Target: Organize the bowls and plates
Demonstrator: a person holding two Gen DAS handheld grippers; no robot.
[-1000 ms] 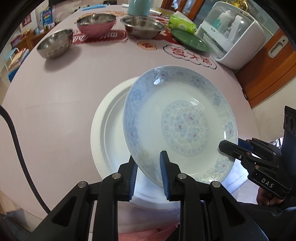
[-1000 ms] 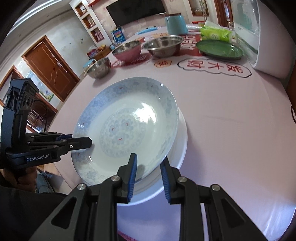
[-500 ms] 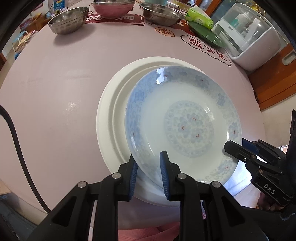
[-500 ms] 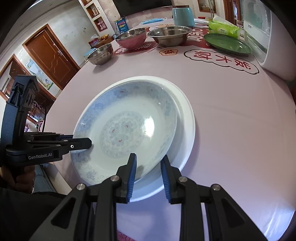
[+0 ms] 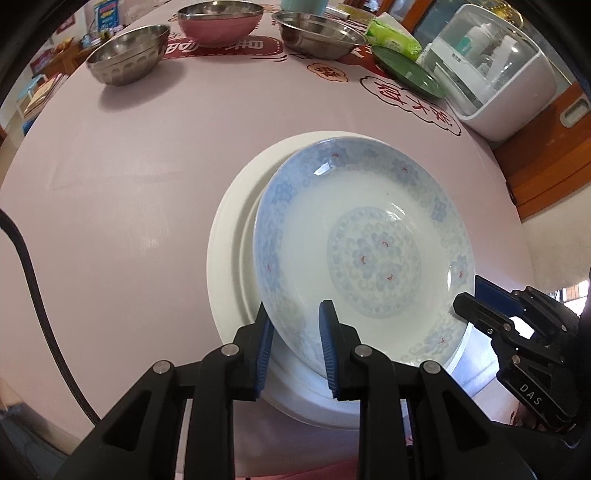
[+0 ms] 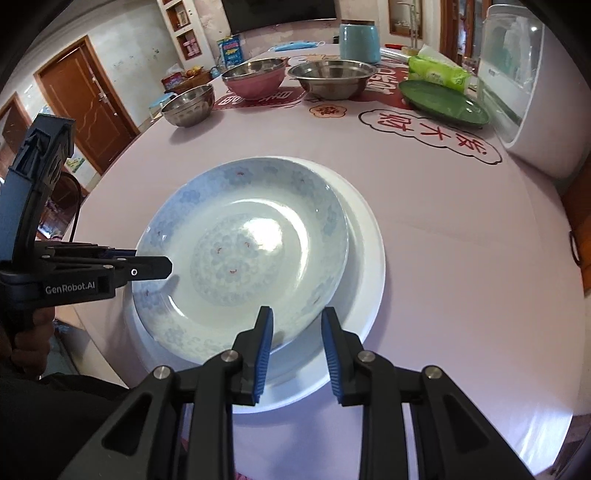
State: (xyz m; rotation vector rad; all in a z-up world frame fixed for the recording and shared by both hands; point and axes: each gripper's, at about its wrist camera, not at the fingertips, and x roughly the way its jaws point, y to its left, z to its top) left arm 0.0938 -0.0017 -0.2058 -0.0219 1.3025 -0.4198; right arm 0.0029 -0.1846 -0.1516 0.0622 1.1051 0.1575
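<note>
A deep blue-patterned plate (image 5: 369, 240) (image 6: 240, 251) lies on a larger plain white plate (image 5: 232, 240) (image 6: 365, 258), shifted off its centre toward the table's near edge. My left gripper (image 5: 295, 314) is shut on the patterned plate's near rim. In the right wrist view that gripper (image 6: 155, 260) comes in from the left. My right gripper (image 6: 297, 317) has the opposite rim between its pads, one pad over the plate's inside and one outside. It appears as a black gripper (image 5: 469, 295) at the right of the left wrist view.
At the far side of the round pink-covered table (image 5: 129, 184) stand a steel bowl (image 5: 125, 55), a pink bowl (image 5: 218, 22), a wide steel bowl (image 5: 317, 35) and a green plate (image 5: 406, 72). A white appliance with a clear lid (image 5: 498, 85) sits far right.
The patterned plate has come down and sits closer over the white plate, covering more of it. Both grippers have stayed on its rim.
</note>
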